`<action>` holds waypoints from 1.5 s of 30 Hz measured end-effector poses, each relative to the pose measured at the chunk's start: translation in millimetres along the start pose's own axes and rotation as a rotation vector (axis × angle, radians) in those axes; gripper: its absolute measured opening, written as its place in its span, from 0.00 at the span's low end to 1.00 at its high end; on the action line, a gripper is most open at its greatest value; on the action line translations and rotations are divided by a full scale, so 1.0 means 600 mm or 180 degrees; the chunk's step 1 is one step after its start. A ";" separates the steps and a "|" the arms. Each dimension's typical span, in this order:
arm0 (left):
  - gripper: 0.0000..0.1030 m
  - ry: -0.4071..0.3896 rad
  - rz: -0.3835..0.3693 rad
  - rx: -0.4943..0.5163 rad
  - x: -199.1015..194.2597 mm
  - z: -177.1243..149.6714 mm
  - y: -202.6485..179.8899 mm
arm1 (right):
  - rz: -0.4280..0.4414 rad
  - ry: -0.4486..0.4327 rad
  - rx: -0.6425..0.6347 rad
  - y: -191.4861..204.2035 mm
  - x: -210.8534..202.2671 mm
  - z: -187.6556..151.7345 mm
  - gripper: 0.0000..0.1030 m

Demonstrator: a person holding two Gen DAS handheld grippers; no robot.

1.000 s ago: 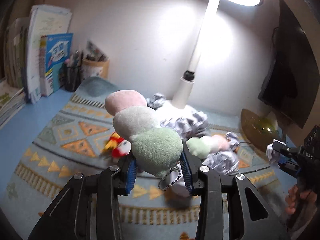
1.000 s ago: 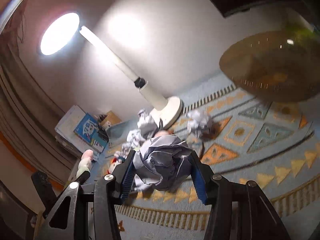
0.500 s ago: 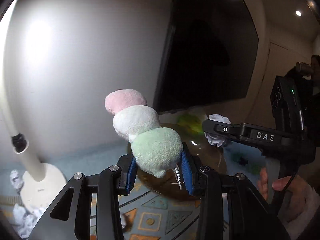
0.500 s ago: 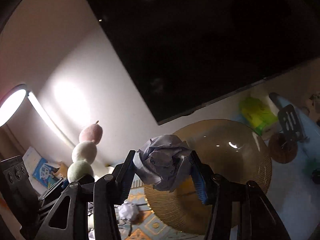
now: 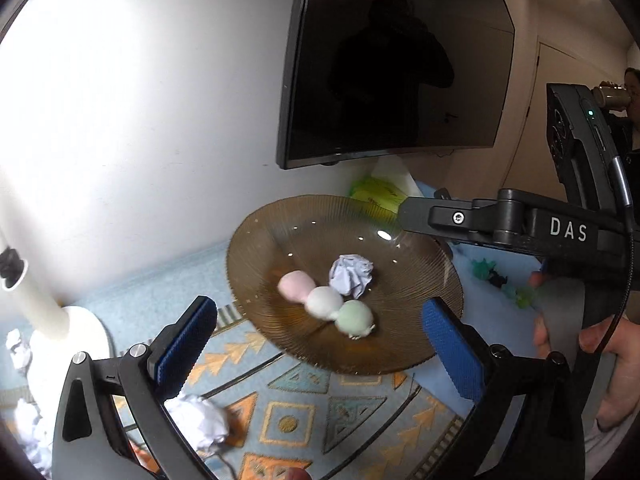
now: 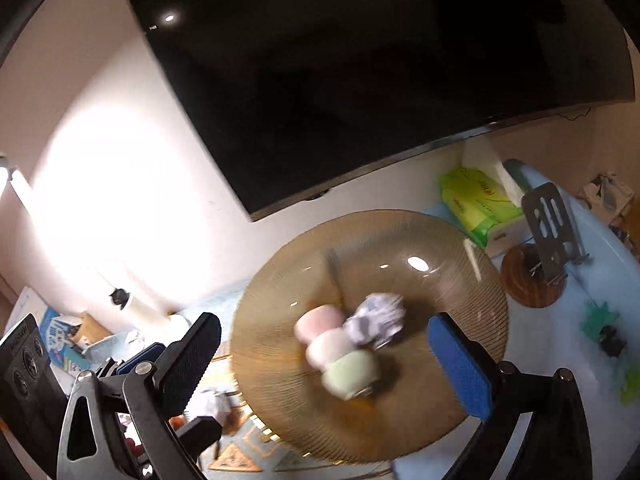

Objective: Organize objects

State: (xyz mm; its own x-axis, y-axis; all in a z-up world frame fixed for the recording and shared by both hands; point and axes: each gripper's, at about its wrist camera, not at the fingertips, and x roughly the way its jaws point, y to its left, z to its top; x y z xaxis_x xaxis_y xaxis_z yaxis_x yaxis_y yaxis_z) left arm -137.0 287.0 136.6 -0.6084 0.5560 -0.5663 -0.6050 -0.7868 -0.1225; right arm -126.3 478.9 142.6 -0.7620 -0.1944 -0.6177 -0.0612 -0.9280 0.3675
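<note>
The left wrist view takes in the right hand-held gripper (image 5: 412,216) reaching in from the side, with the person's hand (image 5: 616,364) on its grip; from here its jaws cannot be judged. The right wrist view shows them spread wide with nothing between, and shows the left hand-held gripper (image 6: 168,364) low at the left edge. The left hand-held gripper (image 5: 320,340) in its own view is likewise spread and empty. Only the right view shows a metal stand on a round wooden base (image 6: 532,280). Both views show the ribbed amber glass plate (image 5: 280,232), holding a three-ball plush (image 5: 326,300) in pink, white and green and a crumpled paper ball (image 5: 352,274) touching it. The plate rests on a patterned mat (image 5: 300,416) over the light blue table (image 5: 480,292). Another paper wad (image 5: 200,420) lies on the mat, near the white lamp base (image 5: 76,332). A dark screen (image 5: 400,60) hangs on the wall, a green packet (image 6: 472,200) below it.
</note>
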 end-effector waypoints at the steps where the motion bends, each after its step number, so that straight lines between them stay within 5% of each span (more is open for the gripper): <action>1: 1.00 -0.0015 0.0092 0.0000 -0.014 -0.004 0.002 | 0.0024 0.0005 -0.0027 0.012 -0.008 -0.007 1.00; 9: 1.00 -0.0013 0.1004 -0.0013 -0.186 -0.058 0.064 | 0.0328 0.0067 -0.0257 0.131 -0.040 -0.089 1.00; 18: 1.00 0.0206 0.1704 -0.0645 -0.333 -0.198 0.269 | 0.0333 0.0484 -0.0672 0.252 0.007 -0.244 1.00; 25: 1.00 0.0571 0.1841 -0.1019 -0.311 -0.355 0.334 | -0.0094 0.0745 -0.1159 0.270 0.064 -0.359 1.00; 29: 1.00 0.0690 0.1677 -0.1211 -0.291 -0.410 0.343 | -0.0209 0.0871 -0.1357 0.268 0.084 -0.400 1.00; 31: 1.00 0.0888 0.1735 -0.1173 -0.275 -0.408 0.342 | -0.0277 0.0839 -0.1505 0.271 0.090 -0.414 1.00; 45: 1.00 0.0884 0.1724 -0.1198 -0.281 -0.405 0.341 | -0.0264 0.0857 -0.1503 0.257 0.091 -0.415 1.00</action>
State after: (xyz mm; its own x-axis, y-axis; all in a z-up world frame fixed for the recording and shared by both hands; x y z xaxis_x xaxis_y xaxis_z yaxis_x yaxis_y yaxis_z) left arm -33.4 -33.0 8.8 -0.5896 0.0117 -0.8076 -0.0060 -0.9999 -0.0101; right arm -16.7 246.2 -7.9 -0.5712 -0.1316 -0.8102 0.2292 -0.9734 -0.0035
